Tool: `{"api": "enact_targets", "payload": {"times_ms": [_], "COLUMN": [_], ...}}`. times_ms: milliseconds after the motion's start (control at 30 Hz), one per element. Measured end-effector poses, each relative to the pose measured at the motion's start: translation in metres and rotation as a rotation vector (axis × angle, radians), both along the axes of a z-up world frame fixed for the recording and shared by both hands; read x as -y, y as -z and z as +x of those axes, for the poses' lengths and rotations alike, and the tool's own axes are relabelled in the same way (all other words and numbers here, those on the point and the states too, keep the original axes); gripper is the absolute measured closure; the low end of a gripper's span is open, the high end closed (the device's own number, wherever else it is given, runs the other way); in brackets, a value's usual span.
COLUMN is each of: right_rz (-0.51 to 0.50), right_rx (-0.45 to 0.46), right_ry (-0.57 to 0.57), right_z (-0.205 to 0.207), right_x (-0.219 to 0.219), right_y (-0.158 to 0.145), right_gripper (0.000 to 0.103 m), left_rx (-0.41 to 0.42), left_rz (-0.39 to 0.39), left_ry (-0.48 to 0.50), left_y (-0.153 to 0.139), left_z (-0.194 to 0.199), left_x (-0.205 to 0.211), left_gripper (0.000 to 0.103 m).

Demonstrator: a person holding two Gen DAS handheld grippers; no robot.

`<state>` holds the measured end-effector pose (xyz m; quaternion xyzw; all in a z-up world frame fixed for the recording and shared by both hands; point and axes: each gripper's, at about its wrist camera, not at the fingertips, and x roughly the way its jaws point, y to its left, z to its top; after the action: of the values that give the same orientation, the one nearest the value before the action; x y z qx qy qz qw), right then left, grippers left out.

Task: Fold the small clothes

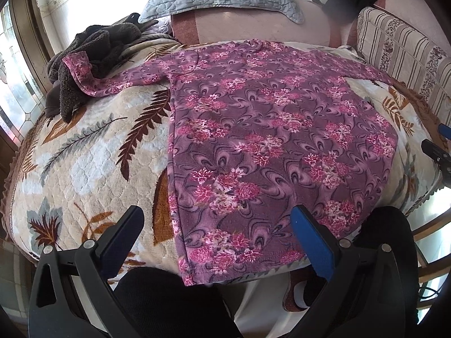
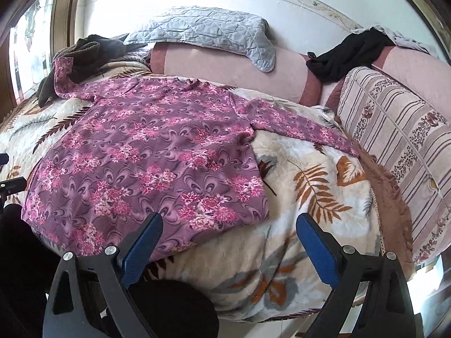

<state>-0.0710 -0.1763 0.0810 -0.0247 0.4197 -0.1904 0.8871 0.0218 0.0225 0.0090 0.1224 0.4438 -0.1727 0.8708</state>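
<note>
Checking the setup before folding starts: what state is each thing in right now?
Purple floral long-sleeved top: spread flat, unfolded, sleeves out to both sides.
Dark brown fleece garment: crumpled in a heap, the top's sleeve end lying on it.
Grey quilted cover: draped over the sofa back.
Black cloth: bunched on the sofa back.
Left gripper: open, empty.
Right gripper: open, empty.

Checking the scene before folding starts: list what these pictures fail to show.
- Left sleeve cuff of the purple floral top: lies against the dark fleece garment; both views leave its end unclear.
- Hem: in the left wrist view it runs over the bed edge, partly behind the left gripper.
- Right gripper: the left wrist view's right edge cuts it off.
- Black garment: bunched, type unreadable.
</note>
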Motion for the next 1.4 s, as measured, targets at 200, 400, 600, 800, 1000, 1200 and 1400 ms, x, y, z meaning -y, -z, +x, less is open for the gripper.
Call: {"api": "enact_targets", "payload": {"times_ms": [200,400,600,800,1000,1200,1400], "right_rz": [0.017,0.053,0.092,0.118,0.188,0.283,0.354], "right_rx": [0.004,0.005,0.004,-0.007,-0.017,-0.034,-0.052], "right_ry": [-0.005,0.019,0.054,0.094,0.137,0.177,0.135], "right_z": [-0.001,-0.005,-0.008,-0.014,-0.013,-0.014,-0.009], "right_x": [0.001,0.012,0.025,0.039,0.055,0.080,0.094], "right_y": [0.003,0.009,0.016,0.027,0.043,0.061,0.082], "right_gripper": [0.007,0.007,0.007,0.007,0.008,0.017,0.019], "left_rx": [-0.004,-0.014,-0.066,-0.187,-0.359,-0.524,-0.534], "left_rz": [0.006,0.022,-0.008,-0.085,-0.114,-0.183,-0.385], "left_ry": [-0.001,-0.003,-0.024,-0.225,-0.182,-0.103,-0.199], "left_y": [0.001,0.005,0.008,0.012,0.048,0.066,0.037], "left_z": [0.001,0.001,0.012,0.053,0.049,0.043,0.061], "left_x": [0.000,0.003,-0.005,-0.065,-0.060,-0.039,-0.075], "left_gripper": [0.000,0.000,0.000,0.003,0.015,0.101,0.103]}}
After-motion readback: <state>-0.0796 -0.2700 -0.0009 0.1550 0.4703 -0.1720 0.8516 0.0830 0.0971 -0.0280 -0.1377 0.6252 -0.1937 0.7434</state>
